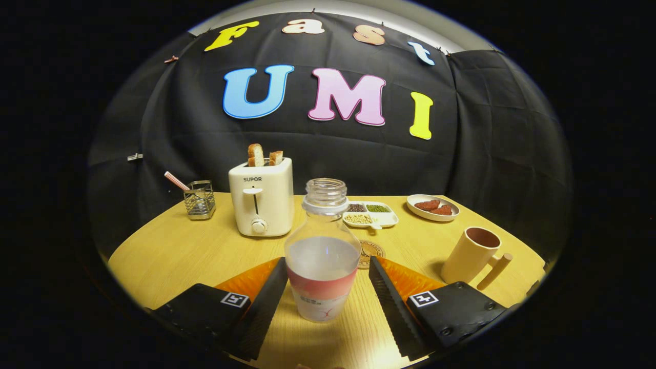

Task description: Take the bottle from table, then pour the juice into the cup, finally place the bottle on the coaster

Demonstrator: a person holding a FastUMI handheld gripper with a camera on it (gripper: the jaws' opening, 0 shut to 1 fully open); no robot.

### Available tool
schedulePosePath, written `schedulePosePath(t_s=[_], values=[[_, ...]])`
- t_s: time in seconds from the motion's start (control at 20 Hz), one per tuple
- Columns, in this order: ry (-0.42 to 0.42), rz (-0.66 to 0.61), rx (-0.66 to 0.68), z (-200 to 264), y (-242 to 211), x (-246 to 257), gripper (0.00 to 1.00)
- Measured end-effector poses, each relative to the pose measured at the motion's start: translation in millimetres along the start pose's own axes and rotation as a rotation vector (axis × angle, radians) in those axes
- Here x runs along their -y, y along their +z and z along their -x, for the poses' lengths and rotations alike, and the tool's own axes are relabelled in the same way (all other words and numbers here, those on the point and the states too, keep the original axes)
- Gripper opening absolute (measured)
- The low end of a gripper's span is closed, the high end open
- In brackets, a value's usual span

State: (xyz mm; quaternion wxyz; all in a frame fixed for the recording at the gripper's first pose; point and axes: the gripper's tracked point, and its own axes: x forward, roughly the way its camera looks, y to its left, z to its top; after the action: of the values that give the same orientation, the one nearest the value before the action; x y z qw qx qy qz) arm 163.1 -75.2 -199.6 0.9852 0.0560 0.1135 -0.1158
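1. Gripper (326,279): spread wide, one finger on each side of the bottle (323,256); left finger just beside or touching it, right finger with a small gap. Nothing clamped.
2. Bottle: upright on the table (169,251) between the fingers, cap off, partly filled with pale liquid, label band round the lower half.
3. Coaster (370,254): just beyond the bottle, partly hidden behind it.
4. Cup (474,254): ahead and right of the right finger, handle turned toward the gripper, standing slightly tilted in this view.
5. Toaster (261,197): beyond the left finger, two bread slices in the slots.
6. Divided dish (371,214) and plate (433,207): further back, right of the bottle neck.
7. Wire holder (200,200): far left of the toaster.
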Motion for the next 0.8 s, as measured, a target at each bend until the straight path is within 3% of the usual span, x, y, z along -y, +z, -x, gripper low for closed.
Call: schedulePosePath(t_s=[0.45,0.5,0.6,0.8], values=[[-0.015,0.028,-0.026,-22,-12,-2,0.96],[-0.014,0.028,-0.02,-21,-10,-3,0.95],[-0.016,0.031,-0.017,-22,-11,-3,0.81],[0.0,0.009,-0.03,-21,-12,-5,0.78]])
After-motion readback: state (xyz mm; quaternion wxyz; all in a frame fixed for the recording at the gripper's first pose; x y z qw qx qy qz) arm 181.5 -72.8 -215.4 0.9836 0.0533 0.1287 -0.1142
